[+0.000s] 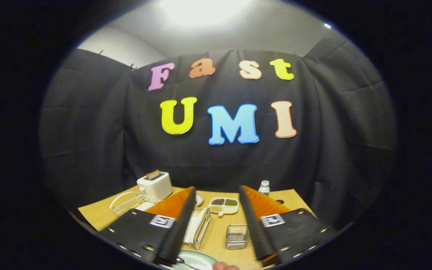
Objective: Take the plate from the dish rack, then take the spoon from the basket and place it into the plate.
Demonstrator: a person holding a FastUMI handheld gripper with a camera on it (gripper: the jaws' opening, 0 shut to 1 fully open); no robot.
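bright overhead ceiling glare, dim booth below, strong fisheye bending at edges, slightly soft

Pale green plate (197,260) lies flat, spoon (184,262) resting on it.

Gripper (216,195) held level, pointing forward over the tabletop, fingers (180,221) spread wide apart with nothing between them. Both fingers angle outward toward their tips, a square marker tag on each finger body. A bit of the person's fingertip (225,266) shows low between the finger bases
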